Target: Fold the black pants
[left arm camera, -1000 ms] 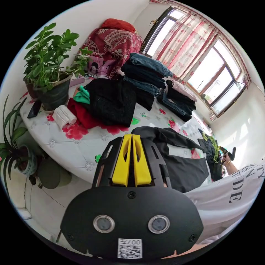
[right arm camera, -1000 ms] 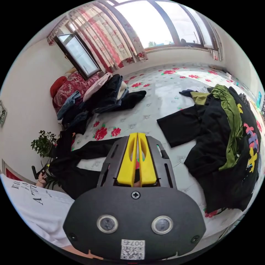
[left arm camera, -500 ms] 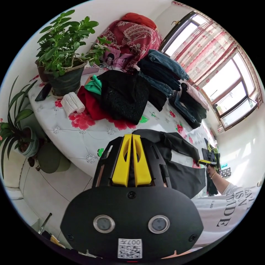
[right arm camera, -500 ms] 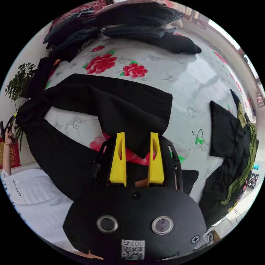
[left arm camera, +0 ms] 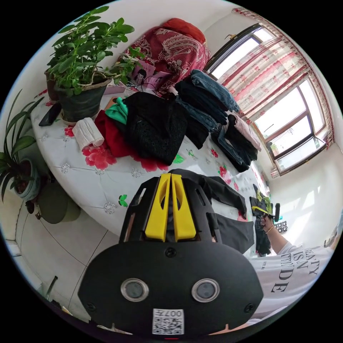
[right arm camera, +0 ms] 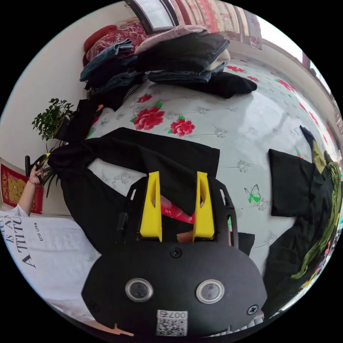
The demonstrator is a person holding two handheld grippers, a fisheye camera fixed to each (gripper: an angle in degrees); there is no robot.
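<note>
Two legs of the black cloth pants (right arm camera: 143, 157) are lying spread on the white padded bed with red flowers (right arm camera: 228, 118). My left gripper (left arm camera: 170, 209) is pinching the pants' waist end at the bed's edge, yellow jaws pressed together. My right gripper (right arm camera: 177, 207) is hovering over one leg's end, jaws spread wide. Folded clothes stacks (left arm camera: 210, 107) and a leafy green potted plant (left arm camera: 82, 71) are sitting nearby, with bright curtained windows (left arm camera: 286, 107) behind.
</note>
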